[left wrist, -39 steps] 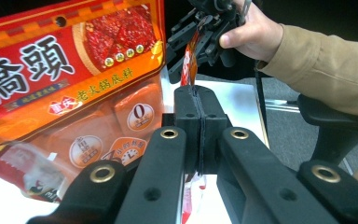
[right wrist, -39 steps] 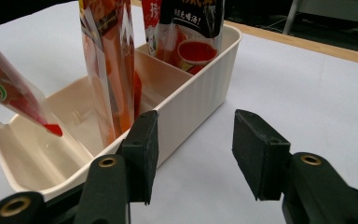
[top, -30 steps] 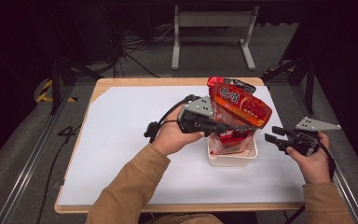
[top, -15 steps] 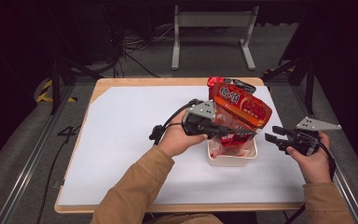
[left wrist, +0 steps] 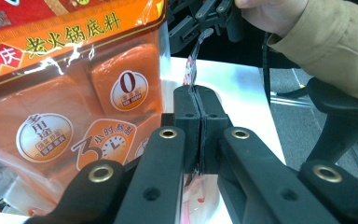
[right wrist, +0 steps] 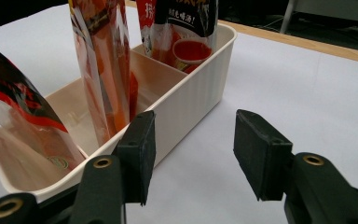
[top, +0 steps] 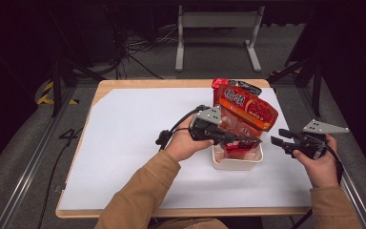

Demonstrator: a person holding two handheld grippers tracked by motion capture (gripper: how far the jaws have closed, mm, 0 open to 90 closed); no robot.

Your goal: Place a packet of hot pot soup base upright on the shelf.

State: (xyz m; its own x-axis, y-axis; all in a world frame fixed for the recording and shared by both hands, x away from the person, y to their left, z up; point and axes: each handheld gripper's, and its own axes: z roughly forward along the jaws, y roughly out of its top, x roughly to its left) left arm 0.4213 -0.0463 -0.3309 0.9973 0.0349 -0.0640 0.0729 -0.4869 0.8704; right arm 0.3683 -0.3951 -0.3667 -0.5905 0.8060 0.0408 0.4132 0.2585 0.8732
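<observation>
White-covered table (top: 124,157): left gripper (top: 240,140) jaws clenched on a hotpot-base pouch (top: 245,112), lowering it into the cream bin (top: 237,162). Right gripper (top: 279,140), jaws released, waits right of it; next, judge the pouch seated, then let go.

A tub (top: 237,162) sits on the tabletop (top: 124,143) toward its right edge, nearer the front than the back. Packets (top: 245,112) stand upright in the tub, one behind another. The left gripper (top: 240,140) is over the tub; the right gripper (top: 279,138) lies just right of it.

Glossy plastic pouch (top: 244,110), ribbed matt cream plastic tub (right wrist: 193,95), smooth white sheet (top: 128,143) on wooden tabletop (top: 124,84).
</observation>
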